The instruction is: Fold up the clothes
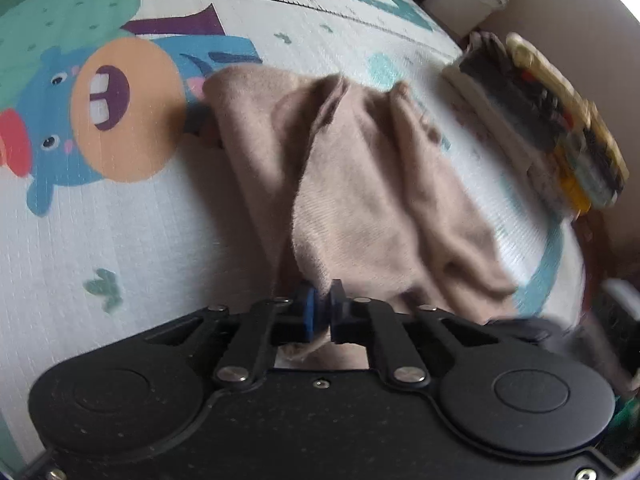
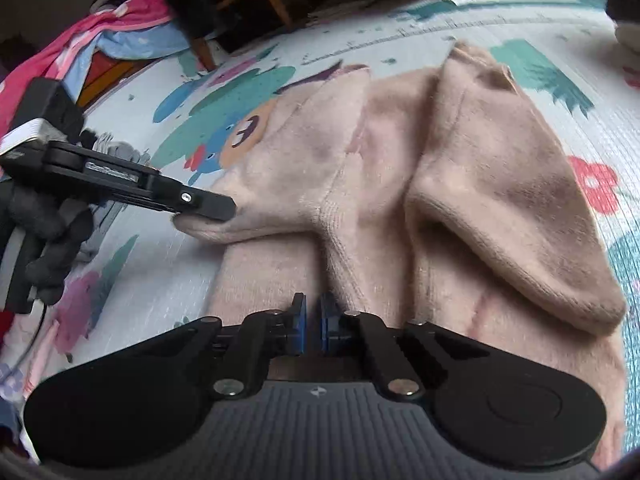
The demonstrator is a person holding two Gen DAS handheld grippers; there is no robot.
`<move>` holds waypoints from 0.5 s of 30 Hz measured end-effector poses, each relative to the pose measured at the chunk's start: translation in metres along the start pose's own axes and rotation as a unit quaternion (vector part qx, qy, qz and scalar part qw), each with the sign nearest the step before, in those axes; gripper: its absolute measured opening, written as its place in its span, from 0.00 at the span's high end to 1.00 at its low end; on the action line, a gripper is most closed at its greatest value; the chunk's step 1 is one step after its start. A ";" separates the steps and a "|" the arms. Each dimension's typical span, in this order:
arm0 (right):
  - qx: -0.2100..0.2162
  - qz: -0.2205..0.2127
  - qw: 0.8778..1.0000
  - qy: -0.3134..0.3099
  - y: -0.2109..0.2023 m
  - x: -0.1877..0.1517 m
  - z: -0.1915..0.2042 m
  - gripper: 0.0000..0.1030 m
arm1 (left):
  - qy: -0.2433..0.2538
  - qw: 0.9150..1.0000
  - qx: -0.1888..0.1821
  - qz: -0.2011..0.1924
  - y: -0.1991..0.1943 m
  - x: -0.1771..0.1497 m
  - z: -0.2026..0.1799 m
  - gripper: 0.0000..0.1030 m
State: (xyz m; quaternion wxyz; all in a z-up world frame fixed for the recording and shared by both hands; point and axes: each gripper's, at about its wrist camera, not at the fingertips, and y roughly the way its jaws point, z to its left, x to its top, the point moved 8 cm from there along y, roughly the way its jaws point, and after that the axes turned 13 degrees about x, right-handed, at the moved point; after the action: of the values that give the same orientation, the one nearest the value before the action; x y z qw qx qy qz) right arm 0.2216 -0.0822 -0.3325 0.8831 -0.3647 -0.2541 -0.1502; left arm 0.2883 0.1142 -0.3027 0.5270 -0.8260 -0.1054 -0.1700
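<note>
**Two hand-held grippers pinch a beige sweater on a cartoon play mat**

A soft, fuzzy beige knit sweater (image 2: 460,184) lies crumpled on a pale foam play mat (image 2: 592,128) printed with cartoon animals, green cactus shapes and a ruler-like scale. The fabric is fine-ribbed and brushed, bunched into thick rolls and deep creases. In the right wrist view one rounded fold rises on the right side, and a long seam runs down the middle toward the camera.

The left hand-held gripper (image 1: 322,312), black with blue pads, is clenched on an edge of the sweater; a strip of cloth passes between its pads and pokes out below them. In the right wrist view this same gripper (image 2: 224,210) reaches in from the left, held by a hand in a dark glove (image 2: 48,236), its tip nipping a raised corner of the sweater.

The right hand-held gripper (image 2: 313,320) sits low over the near part of the sweater. Its blue pads are almost together; whether cloth lies between them I cannot tell.

A stack of folded clothes (image 1: 540,120) sits on the mat's far right edge. Pink and blue cloth (image 2: 100,36) lies heaped beyond the mat.
</note>
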 end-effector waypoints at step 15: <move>0.027 -0.104 0.962 0.252 -0.024 -0.002 -0.043 0.97 | -0.181 0.982 -0.045 0.016 0.029 -0.055 -0.020 0.96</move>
State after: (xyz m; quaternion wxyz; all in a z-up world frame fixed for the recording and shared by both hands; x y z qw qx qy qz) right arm 0.2233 -0.1296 -0.3461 0.9074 -0.2629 -0.0641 -0.3215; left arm 0.2447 0.0846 -0.3409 0.4646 -0.8674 -0.1780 -0.0133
